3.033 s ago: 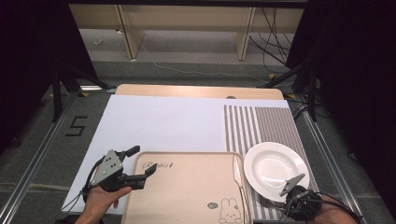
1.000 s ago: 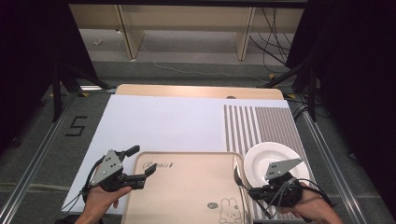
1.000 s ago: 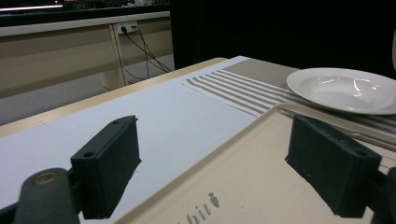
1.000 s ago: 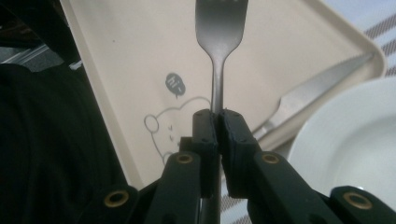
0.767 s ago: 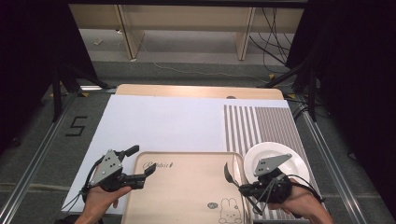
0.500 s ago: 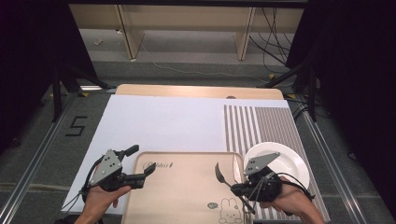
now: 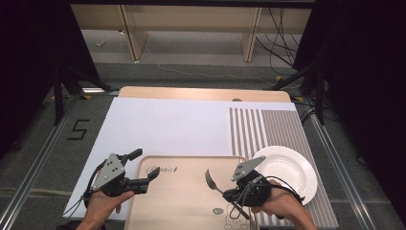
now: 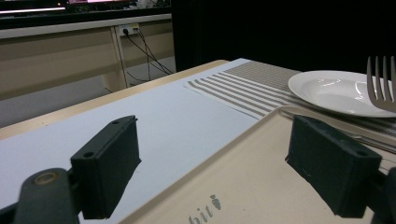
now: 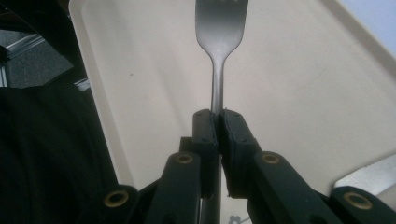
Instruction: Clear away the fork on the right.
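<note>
High view: the beige tray [image 7: 184, 199] runs off the bottom edge, its near end cut away. The right gripper [image 7: 229, 194], jaws pinching the fork [image 7: 213, 184] by its handle, holds it above the tray beside the white plate [image 7: 292, 165]. The handle's end is hidden in the jaws; the tines point up-left. The left gripper [image 7: 148, 175] rests at the tray's left rim, jaws spread.

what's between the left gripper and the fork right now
Bare tray surface, nothing else. In the high view the open left gripper sits at the tray's left rim, and the fork, held in the right gripper, hangs over its right half.
</note>
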Action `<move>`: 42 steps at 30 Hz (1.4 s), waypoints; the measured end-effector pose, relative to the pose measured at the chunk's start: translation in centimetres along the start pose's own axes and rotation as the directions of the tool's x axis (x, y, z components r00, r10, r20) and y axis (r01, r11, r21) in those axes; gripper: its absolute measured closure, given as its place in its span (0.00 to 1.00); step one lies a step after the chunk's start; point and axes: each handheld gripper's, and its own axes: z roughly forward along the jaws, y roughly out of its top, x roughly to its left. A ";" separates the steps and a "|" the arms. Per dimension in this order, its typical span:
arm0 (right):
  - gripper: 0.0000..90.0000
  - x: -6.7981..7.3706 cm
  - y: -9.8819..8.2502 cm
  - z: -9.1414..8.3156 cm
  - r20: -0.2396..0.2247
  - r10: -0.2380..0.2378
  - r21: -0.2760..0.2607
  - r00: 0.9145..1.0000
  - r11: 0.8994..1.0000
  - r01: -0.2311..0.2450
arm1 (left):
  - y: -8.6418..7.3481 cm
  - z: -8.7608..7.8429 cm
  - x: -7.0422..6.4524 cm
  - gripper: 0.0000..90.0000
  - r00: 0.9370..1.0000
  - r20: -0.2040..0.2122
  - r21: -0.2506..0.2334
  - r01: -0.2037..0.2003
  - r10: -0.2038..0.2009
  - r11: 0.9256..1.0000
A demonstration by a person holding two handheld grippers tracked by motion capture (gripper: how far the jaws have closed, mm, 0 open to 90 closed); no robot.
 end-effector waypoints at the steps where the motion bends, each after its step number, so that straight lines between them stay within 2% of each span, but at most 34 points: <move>1: 0.95 0.2 0.1 0.5 -0.011 -0.003 0.016 1.000 1.000 0.003 | 0.0 0.0 0.0 0.18 1.000 -0.001 -0.001 0.001 -0.001 1.000; 6: 0.95 0.6 0.3 1.4 -0.023 -0.005 0.047 1.000 0.999 0.006 | 0.0 0.0 0.0 0.18 1.000 0.000 -0.001 -0.001 0.001 1.000; 12: 0.95 0.6 0.2 2.4 -0.012 0.016 0.093 1.000 0.996 -0.015 | 0.0 0.0 0.0 0.18 1.000 0.000 -0.001 -0.001 0.001 1.000; 17: 0.95 0.6 0.2 3.3 -0.006 0.010 0.120 1.000 0.993 -0.010 | 0.0 0.0 0.0 0.18 1.000 0.001 0.000 -0.001 0.001 1.000; 23: 0.95 0.4 0.2 4.0 0.014 0.054 0.150 0.998 0.987 -0.055 | 0.0 0.0 0.0 0.18 1.000 0.002 0.001 -0.001 0.001 1.000; 25: 0.95 0.3 0.2 4.2 0.011 0.053 0.155 0.999 0.986 -0.055 | 0.0 0.0 0.0 0.18 1.000 0.002 0.001 -0.001 0.001 1.000; 26: 0.95 0.1 0.1 4.6 0.017 0.068 0.172 0.998 0.983 -0.070 | 0.0 0.0 0.0 0.18 1.000 0.002 0.001 -0.001 0.001 1.000; 35: 0.95 -0.1 0.2 6.3 0.017 0.098 0.212 0.995 0.972 -0.099 | 0.0 0.0 0.1 0.18 1.000 0.003 0.002 0.002 -0.002 1.000; 42: 0.94 0.0 0.1 7.3 0.026 0.092 0.240 0.995 0.966 -0.096 | 0.0 0.0 0.1 0.18 1.000 0.002 0.000 0.004 -0.004 1.000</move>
